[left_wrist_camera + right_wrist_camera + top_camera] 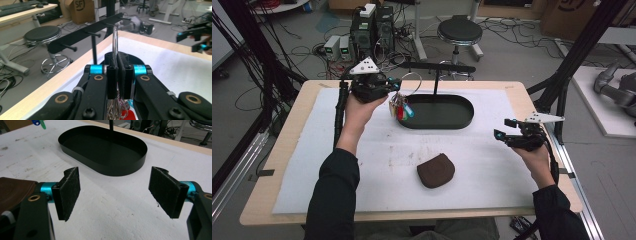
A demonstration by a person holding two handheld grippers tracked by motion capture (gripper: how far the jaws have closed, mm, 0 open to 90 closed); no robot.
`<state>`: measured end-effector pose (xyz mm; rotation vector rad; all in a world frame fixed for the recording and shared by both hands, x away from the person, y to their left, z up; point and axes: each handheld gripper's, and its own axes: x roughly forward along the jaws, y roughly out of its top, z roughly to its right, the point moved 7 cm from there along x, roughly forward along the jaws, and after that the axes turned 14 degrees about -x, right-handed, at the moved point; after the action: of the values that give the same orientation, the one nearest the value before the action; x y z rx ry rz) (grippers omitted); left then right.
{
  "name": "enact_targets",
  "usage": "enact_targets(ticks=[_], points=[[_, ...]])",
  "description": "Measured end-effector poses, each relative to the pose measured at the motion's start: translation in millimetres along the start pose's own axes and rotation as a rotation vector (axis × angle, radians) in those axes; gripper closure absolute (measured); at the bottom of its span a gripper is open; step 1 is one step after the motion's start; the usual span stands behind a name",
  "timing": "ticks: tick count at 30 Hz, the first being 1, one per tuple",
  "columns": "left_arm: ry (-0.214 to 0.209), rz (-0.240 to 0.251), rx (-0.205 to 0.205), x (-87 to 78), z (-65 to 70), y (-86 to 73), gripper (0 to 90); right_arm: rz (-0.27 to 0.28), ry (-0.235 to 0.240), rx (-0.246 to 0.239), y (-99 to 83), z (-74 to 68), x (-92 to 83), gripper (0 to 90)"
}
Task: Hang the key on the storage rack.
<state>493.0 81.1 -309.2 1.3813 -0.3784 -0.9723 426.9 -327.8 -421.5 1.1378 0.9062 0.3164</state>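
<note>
Spanning most of the high view, the wooden bench (pixel 287 145) carries a white mat (pixel 377 165) that covers nearly all of its top. Toward the far middle of the mat sits a black oval tray (pixel 464 120) with a thin post rising from its far side to a black horizontal bar with pegs (pixel 437 66); in the left gripper view the same peg bar (pixel 75 37) runs just ahead of the jaws. A brown pouch (pixel 436 170) lies flat on the mat nearer the person, well apart from the tray, and its edge shows at the left of the right gripper view (pixel 15 191).

The left tongs (pixel 393 89) are held up above the mat's far left part, just beside the tray's left end. They are clamped tight on a metal key ring (pixel 411 82), which stands upright out of the closed pads (pixel 115 37) near the peg bar. A bunch of coloured tags and keys (pixel 400 108) hangs from the ring below the tongs, over the tray's left rim.

The right tongs (pixel 504 128) hover over the mat's right edge, spread wide with nothing between the pads (pixel 68 192), pointing toward the tray (pixel 105 150).
</note>
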Motion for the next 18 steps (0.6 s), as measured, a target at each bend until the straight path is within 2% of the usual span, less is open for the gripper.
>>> enact_targets(ticks=[7, 11, 18], points=[[0.013, 0.030, -0.027, 10.5, -12.2, 1.9, 86.6, 0.003, 0.000, -0.002, 0.1, 0.5, 0.2, 26.0], [0.025, 0.023, -0.045, 15.5, -19.3, 0.2, 86.6, 0.003, 0.001, -0.001, -0.1, 0.9, 0.2, 26.0], [0.045, 0.012, -0.045, 23.5, -26.1, 2.6, 86.6, 0.002, 0.001, -0.001, -0.1, 0.8, 0.8, 26.0]])
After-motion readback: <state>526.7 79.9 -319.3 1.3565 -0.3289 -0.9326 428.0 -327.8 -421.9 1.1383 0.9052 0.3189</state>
